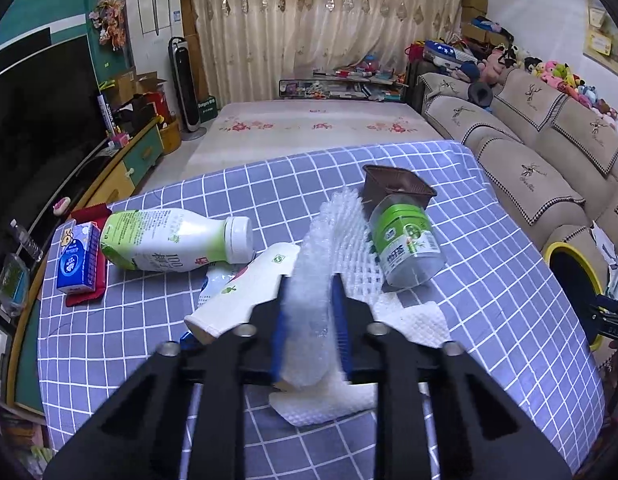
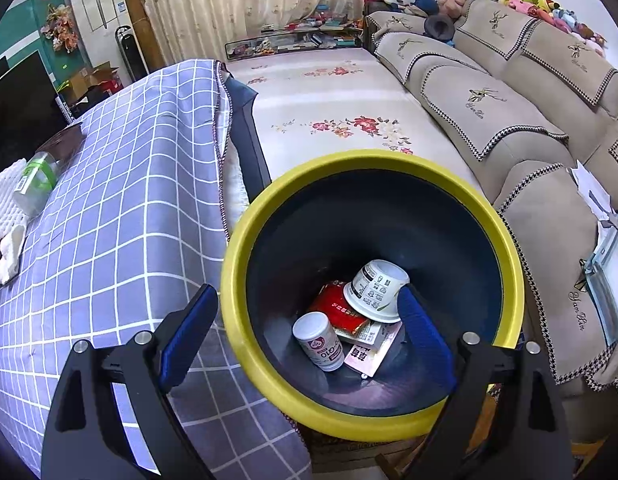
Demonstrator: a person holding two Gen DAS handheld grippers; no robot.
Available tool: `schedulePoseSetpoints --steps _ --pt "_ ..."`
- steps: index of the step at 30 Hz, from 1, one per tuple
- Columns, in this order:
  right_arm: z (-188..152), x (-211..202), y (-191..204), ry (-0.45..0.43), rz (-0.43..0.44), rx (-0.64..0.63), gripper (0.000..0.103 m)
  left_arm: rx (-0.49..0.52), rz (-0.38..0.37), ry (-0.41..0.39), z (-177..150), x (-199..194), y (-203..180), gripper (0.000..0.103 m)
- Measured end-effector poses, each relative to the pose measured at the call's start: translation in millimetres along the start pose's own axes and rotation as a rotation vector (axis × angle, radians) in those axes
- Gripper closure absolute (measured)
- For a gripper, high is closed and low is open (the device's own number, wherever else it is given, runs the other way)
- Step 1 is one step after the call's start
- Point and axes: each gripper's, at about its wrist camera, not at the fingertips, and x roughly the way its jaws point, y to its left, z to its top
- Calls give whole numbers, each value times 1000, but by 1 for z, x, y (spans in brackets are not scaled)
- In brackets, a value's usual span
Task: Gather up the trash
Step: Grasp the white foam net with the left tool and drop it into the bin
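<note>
My left gripper (image 1: 311, 282) is shut on a strip of translucent bubble wrap (image 1: 314, 248), which rises between its blue pads above the checked tablecloth (image 1: 149, 320). Around it lie a white foam net (image 1: 351, 236), a green-labelled clear jar (image 1: 407, 240), a white and green milk bottle (image 1: 169, 240), a flattened paper cup (image 1: 245, 292) and a paper towel (image 1: 417, 320). My right gripper (image 2: 307, 296) stands open over the yellow-rimmed bin (image 2: 349, 160), with nothing between its fingers. Inside the bin lie a white cup (image 2: 375, 288), a red packet (image 2: 337, 308) and a small white bottle (image 2: 319, 340).
A brown basket (image 1: 397, 184) sits behind the jar. A blue tissue pack (image 1: 77, 256) rests on a red cloth (image 1: 89, 292) at the table's left. The bin stands off the table's right edge, beside a beige sofa (image 2: 509, 120). A television (image 1: 37, 120) lines the left wall.
</note>
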Motion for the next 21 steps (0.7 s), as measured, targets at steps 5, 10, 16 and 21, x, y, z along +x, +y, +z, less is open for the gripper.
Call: schedulePoseSetpoints --steps 5,10,16,21 --pt "-2 -6 0 -8 6 -1 16 25 11 -75 5 -27 -10 88" --pt "-2 -15 0 -26 15 1 16 44 12 -130 13 -61 -25 88" --pt "-5 -35 -6 -67 12 11 16 97 -24 -178 12 -112 -65 88" --pt "-13 -59 -25 -109 -30 29 16 148 -132 -155 7 -123 -112 88"
